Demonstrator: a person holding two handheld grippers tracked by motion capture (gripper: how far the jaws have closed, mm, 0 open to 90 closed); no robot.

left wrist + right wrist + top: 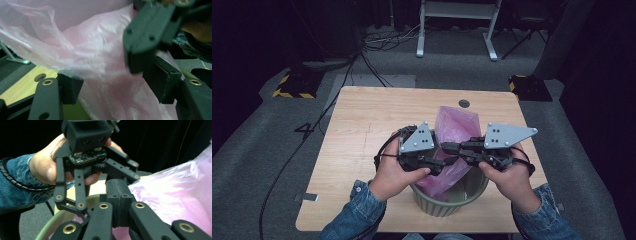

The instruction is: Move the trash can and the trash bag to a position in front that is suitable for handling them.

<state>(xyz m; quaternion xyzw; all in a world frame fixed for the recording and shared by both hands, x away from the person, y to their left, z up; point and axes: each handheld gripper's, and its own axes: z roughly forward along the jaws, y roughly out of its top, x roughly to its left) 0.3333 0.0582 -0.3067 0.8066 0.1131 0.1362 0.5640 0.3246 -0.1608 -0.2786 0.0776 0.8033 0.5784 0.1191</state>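
Note:
A green ribbed bin [447,206] stands at the table's near edge with a pink plastic bag [456,125] rising out of it. My left gripper [438,165] is over the bin's left rim. In the left gripper view it [116,85] is open, with the bag's film [100,55] hanging between its pads. My right gripper [445,146] reaches in from the right, level with the bag's middle. Its jaws [120,185] are shut, and the bag [175,195] lies against their right side. I cannot tell whether any film is pinched. The right gripper [140,53] also hangs at that view's upper right.
The wooden table [362,130] has a cable hole [464,103] at its far side. Behind it stand a white desk frame [457,15], floor cables [382,40] and two yellow-and-black striped blocks [292,86]. The bin's rim [48,226] shows under the jaws.

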